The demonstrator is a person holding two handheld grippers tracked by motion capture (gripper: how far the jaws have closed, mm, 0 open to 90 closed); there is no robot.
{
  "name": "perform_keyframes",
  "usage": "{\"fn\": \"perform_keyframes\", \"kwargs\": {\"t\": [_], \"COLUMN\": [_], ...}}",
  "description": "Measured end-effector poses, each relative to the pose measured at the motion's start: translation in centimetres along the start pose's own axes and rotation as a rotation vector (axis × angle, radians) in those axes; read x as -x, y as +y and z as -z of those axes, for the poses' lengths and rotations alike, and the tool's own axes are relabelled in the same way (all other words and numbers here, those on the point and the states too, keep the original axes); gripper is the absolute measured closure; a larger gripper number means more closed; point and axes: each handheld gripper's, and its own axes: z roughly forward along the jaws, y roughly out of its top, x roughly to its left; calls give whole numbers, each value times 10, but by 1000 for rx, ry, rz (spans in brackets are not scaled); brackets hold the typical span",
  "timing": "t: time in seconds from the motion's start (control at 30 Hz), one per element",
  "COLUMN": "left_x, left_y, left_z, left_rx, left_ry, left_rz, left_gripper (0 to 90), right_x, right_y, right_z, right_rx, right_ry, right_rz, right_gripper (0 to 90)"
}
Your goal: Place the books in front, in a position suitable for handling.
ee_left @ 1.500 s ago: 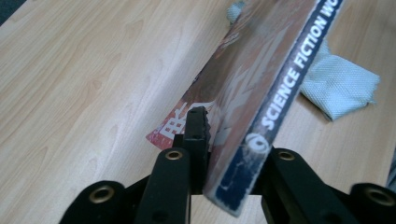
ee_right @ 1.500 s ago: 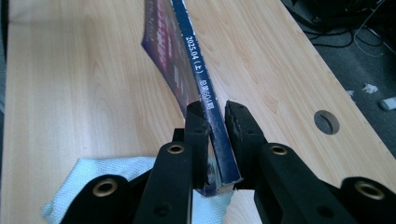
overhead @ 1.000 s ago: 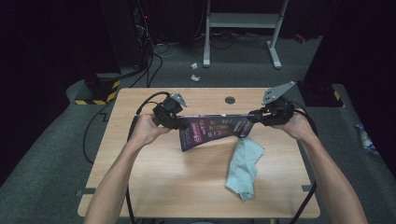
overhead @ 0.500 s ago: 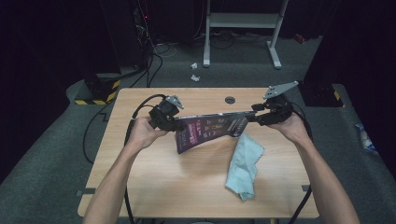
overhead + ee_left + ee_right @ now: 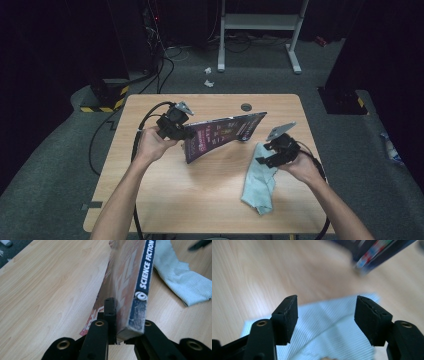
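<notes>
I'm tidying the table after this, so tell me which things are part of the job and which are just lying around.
In use:
- book, clamped at one end by the left gripper
- light blue cloth, with the right gripper open over it

Lying about:
- paper scraps on the floor
- white stand behind the table
- black cables on the floor

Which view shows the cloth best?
The high view: the whole cloth lies on the table, under the right gripper. The left gripper view shows one part beyond the book; the right gripper view shows a part between open jaws.
</notes>
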Motion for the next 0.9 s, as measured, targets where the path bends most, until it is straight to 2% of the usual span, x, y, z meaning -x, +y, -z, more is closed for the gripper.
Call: {"fn": "perform_keyframes", "kwargs": {"t": [0.03,0.13,0.23,0.4,0.5,0.57,0.7,0.8,0.9], "left_x": [0,-1,-3,-4,-4,-4,-3,-3,-3], "left_y": [0,0,-2,-3,-4,-5,-5,-6,-6], "left_z": [0,-1,-2,-3,-4,-4,-5,-6,-6], "left_rx": [-1,2,14,21,26,32,39,34,31], "left_ry": [4,19,21,23,24,20,17,11,12], "left_rz": [3,20,47,66,73,79,85,83,85], "left_gripper": [841,841,841,841,841,840,841,841,841], "right_x": [-6,-13,-17,-23,-26,-29,-35,-36,-35], "right_y": [-5,-14,-20,-28,-31,-31,-29,-28,-25], "right_z": [-10,-29,-42,-62,-70,-68,-67,-67,-63], "right_rx": [-43,-104,-130,-175,-197,-186,-184,-195,-179], "right_ry": [-1,17,21,16,-5,-25,-31,-30,-15], "right_rz": [13,3,-11,-24,-20,0,59,63,51], "right_gripper": [339,326,319,319,403,540,804,846,854]}}
